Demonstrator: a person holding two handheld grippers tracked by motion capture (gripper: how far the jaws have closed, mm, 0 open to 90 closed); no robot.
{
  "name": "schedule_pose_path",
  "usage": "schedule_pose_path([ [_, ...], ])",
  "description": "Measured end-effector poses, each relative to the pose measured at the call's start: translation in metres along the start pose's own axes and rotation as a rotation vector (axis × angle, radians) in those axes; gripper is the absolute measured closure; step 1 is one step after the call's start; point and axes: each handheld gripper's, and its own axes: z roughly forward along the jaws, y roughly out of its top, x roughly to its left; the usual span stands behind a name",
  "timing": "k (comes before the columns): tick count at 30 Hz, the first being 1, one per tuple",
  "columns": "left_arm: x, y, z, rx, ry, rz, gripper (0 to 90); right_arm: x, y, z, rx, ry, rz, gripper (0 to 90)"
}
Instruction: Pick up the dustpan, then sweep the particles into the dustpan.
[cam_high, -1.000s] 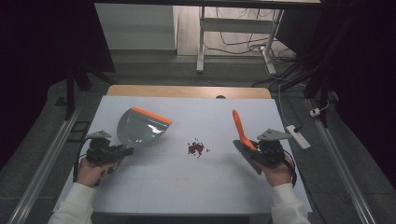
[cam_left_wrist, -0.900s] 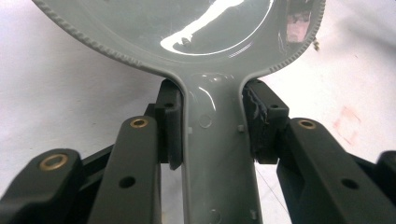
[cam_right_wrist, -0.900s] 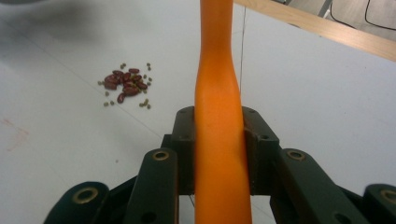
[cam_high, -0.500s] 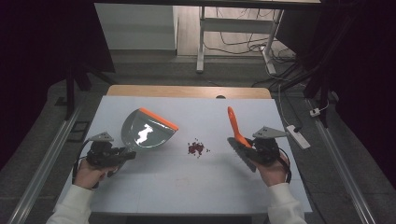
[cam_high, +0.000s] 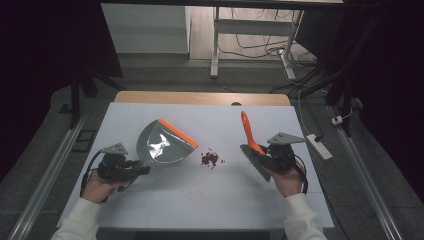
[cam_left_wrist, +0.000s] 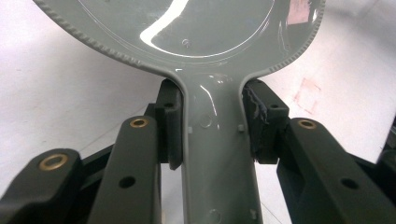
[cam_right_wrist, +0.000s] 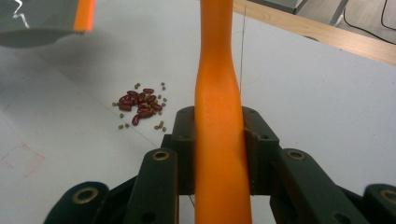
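Observation:
A grey dustpan (cam_high: 162, 145) with an orange lip hangs over the white table, left of centre. My left gripper (cam_high: 140, 170) is shut on its handle; in the left gripper view both pads of that gripper (cam_left_wrist: 212, 126) press the grey handle (cam_left_wrist: 217, 158). My right gripper (cam_high: 265, 157) is shut on an orange-handled brush (cam_high: 248, 134), handle pointing away, dark bristles low by the hand. The right gripper view has the jaws of that gripper (cam_right_wrist: 218, 135) clamping the orange handle (cam_right_wrist: 218, 93). A small heap of red and green beans (cam_high: 210, 159) lies between pan and brush, and appears again (cam_right_wrist: 140, 105) left of the handle.
The white table top (cam_high: 200, 200) ends in a wooden strip (cam_high: 200, 97) at the far side. Metal rails run along both sides of the table. A power strip (cam_high: 318, 146) lies on the floor at the right. A metal stand (cam_high: 215, 45) and cables are beyond the table.
The dustpan has shifted a little right towards the beans, and its pan has tipped to face more upward. The brush has drifted slightly left. Both grips are unchanged.

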Motion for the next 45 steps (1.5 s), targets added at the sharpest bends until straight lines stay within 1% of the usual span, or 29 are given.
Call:
schedule_pose_path([
  [3,-0.004,0.001,0.002,0.011,-0.018,0.025,62.0,0.0,0.001,0.004,0.005,0.003,-0.001,70.0],
  [6,-0.008,0.001,0.004,0.017,-0.032,0.064,62.0,0.0,0.003,0.007,0.008,0.002,-0.009,70.0],
  [8,-0.011,0.002,0.004,0.021,-0.046,0.081,62.0,-0.001,0.006,0.01,0.003,0.005,-0.006,70.1],
  [9,-0.012,0.002,0.004,0.024,-0.046,0.087,62.0,-0.001,0.008,0.011,0.001,0.006,-0.009,70.1],
  [15,-0.017,0.003,0.007,0.055,-0.054,0.11,62.0,0.001,0.018,0.02,-0.01,0.012,-0.018,70.1],
  [16,-0.018,0.003,0.008,0.058,-0.055,0.11,62.0,0.003,0.021,0.023,-0.009,0.01,-0.031,70.0],
  [19,-0.02,0.003,0.009,0.072,-0.056,0.12,62.0,0.003,0.024,0.026,-0.009,0.011,-0.039,70.0],
  [23,-0.023,0.003,0.01,0.089,-0.066,0.144,61.9,0.004,0.029,0.031,-0.017,0.008,-0.043,70.1],
  [25,-0.025,0.002,0.011,0.098,-0.065,0.148,62.0,0.004,0.031,0.032,-0.016,0.009,-0.047,70.1],
  [27,-0.026,0.002,0.012,0.108,-0.055,0.146,62.0,0.003,0.034,0.035,-0.023,0.009,-0.047,70.1],
  [34,-0.026,0.001,0.014,0.147,-0.062,0.144,62.0,-0.001,0.044,0.043,-0.043,0.01,-0.043,70.1],
  [35,-0.025,0.001,0.014,0.152,-0.062,0.143,62.0,-0.001,0.046,0.046,-0.044,0.011,-0.042,70.1],
  [39,-0.025,0.001,0.014,0.161,-0.061,0.144,62.0,0.0,0.046,0.051,-0.035,0.015,-0.044,70.1],
  [41,-0.025,0.001,0.014,0.164,-0.063,0.147,62.0,0.0,0.046,0.054,-0.024,0.011,-0.052,70.0],
  [45,-0.024,0.001,0.015,0.17,-0.068,0.144,61.9,-0.001,0.045,0.054,-0.018,0.009,-0.054,70.1],
])
